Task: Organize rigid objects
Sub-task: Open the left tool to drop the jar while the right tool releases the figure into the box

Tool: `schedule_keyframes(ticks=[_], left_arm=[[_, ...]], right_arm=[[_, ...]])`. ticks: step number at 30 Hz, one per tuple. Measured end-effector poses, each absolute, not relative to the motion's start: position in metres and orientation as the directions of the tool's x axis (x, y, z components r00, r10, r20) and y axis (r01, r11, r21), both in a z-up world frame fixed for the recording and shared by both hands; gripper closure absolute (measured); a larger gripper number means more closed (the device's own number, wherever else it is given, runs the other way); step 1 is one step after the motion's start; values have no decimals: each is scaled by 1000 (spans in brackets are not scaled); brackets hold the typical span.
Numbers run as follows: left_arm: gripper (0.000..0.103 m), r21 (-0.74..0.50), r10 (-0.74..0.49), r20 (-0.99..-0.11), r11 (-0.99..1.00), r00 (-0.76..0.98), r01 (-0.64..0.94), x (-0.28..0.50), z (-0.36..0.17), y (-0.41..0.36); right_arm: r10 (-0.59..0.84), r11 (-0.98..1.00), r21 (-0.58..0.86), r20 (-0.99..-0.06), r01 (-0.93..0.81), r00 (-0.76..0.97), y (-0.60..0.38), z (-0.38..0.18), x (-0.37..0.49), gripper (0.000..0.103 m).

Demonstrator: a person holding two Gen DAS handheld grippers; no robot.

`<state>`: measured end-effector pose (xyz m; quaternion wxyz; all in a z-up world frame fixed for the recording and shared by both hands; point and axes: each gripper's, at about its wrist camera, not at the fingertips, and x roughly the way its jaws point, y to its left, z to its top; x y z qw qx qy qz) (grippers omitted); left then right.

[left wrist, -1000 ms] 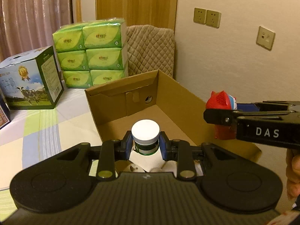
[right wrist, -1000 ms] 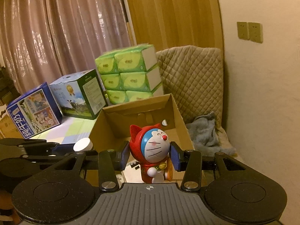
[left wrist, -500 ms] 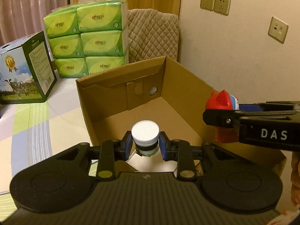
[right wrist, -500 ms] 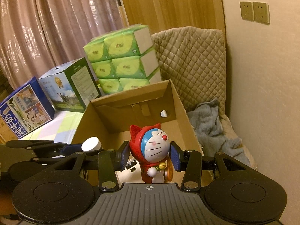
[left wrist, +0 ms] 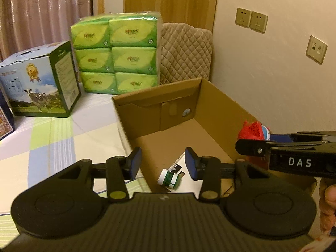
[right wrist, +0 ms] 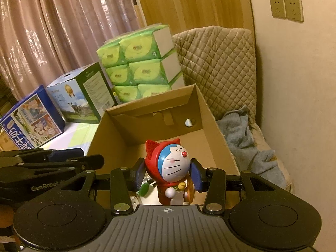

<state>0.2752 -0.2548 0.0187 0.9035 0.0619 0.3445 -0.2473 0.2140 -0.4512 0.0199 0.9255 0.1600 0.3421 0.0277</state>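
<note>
An open cardboard box stands on the bed; it also shows in the right wrist view. My left gripper is open and empty above the box's near end. A small green bottle with a white cap lies on its side on the box floor below it, on white paper. My right gripper is shut on a Doraemon figure in a red hood and holds it upright over the box. The figure's red hood shows in the left wrist view.
A pack of green tissue packets stands behind the box, with a milk carton box to its left and a blue box further left. A quilted cushion and a grey cloth lie by the wall on the right.
My left gripper has opened and dropped the green bottle; it now lies on its side in the box. My right gripper still holds the figure, a little further over the box.
</note>
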Motion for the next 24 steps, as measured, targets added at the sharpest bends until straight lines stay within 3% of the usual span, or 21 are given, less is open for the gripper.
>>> schedule_keyframes(ticks=[10,14,24], left_arm=[[64,-57,-394,-641,880,659,471,271,25,-239],[58,-67,-389,-639,888,664,456,265,25,-230],[52,-92,-365,-635,911,681,402,236,33,-205]], right_arm=[[211,938,347,-631,28,746,-440,17,221,60],[229,925,379,-591,15,773,-440,21,219,41],[181,929,364,-602,66,778,-447,30,192,40]])
